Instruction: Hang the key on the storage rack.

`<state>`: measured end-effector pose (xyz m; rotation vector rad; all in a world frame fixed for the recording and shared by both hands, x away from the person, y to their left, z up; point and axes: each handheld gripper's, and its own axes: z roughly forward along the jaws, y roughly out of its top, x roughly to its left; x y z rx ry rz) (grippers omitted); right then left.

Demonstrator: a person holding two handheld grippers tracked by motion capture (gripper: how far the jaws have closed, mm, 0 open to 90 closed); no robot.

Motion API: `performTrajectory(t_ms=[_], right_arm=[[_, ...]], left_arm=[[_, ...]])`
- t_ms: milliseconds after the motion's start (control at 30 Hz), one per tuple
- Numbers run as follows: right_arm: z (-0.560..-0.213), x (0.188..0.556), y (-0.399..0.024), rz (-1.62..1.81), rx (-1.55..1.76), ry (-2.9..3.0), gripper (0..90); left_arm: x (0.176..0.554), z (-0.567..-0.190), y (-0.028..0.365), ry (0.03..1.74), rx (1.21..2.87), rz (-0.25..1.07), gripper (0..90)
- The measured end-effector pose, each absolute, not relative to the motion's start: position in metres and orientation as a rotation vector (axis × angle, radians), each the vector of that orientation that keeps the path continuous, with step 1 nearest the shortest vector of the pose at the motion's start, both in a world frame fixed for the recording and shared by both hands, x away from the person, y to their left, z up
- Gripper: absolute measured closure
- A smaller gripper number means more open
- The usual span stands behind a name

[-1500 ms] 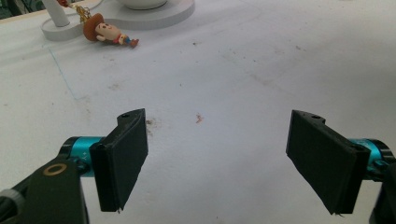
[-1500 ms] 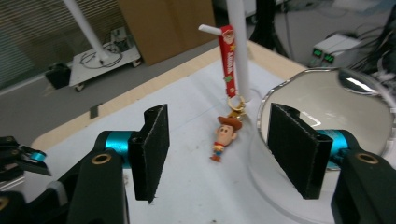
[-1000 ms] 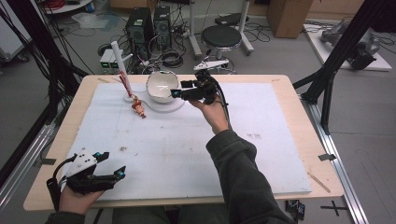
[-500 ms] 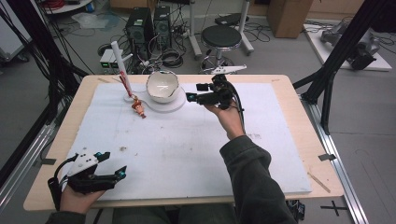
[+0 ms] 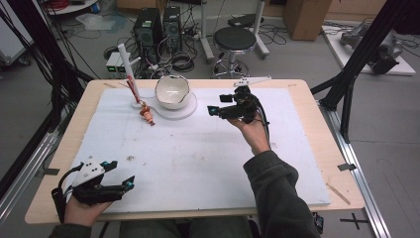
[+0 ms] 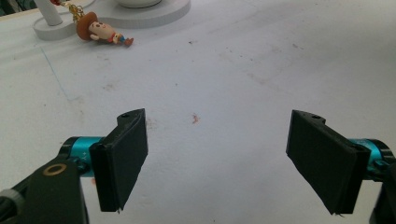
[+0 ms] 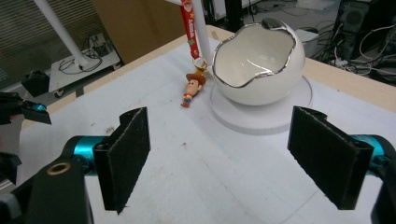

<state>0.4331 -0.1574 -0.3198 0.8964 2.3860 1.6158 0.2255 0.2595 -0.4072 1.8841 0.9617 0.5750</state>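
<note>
A white egg-shaped bowl (image 5: 172, 91) (image 7: 257, 60) with a silver rim sits on a round white base (image 5: 187, 110) (image 7: 280, 119) at the back of the mat. Left of it, a small cowboy figurine (image 5: 146, 114) (image 7: 192, 88) (image 6: 100, 30) hangs by a red lanyard (image 5: 131, 88) (image 7: 189, 25) from a white post (image 5: 125, 59) and lies on the mat. My right gripper (image 5: 217, 104) (image 7: 229, 163) hovers to the right of the bowl, pointing at it. Its jaws have just been opening and hold nothing. My left gripper (image 5: 119, 173) (image 6: 229, 163) rests open and empty at the front left corner.
A white mat (image 5: 198, 148) covers most of the wooden table (image 5: 327, 144). Beyond the far edge stand a black stool (image 5: 235, 39), computer cases and cables. Black frame legs (image 5: 356, 69) rise at both sides.
My right gripper has drawn back to the right, away from the bowl's rim, and its jaws stand wider. The left gripper has stayed put.
</note>
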Motion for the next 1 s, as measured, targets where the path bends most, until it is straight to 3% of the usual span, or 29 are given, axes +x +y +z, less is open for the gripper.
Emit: performTrajectory(t_ms=[1000], right_arm=[[-0.338, 0.407, -0.213, 1.546, 0.989, 2.323, 12.4]], left_arm=[[0.226, -0.408, 0.258, 0.962, 1.892, 0.572, 21.0]])
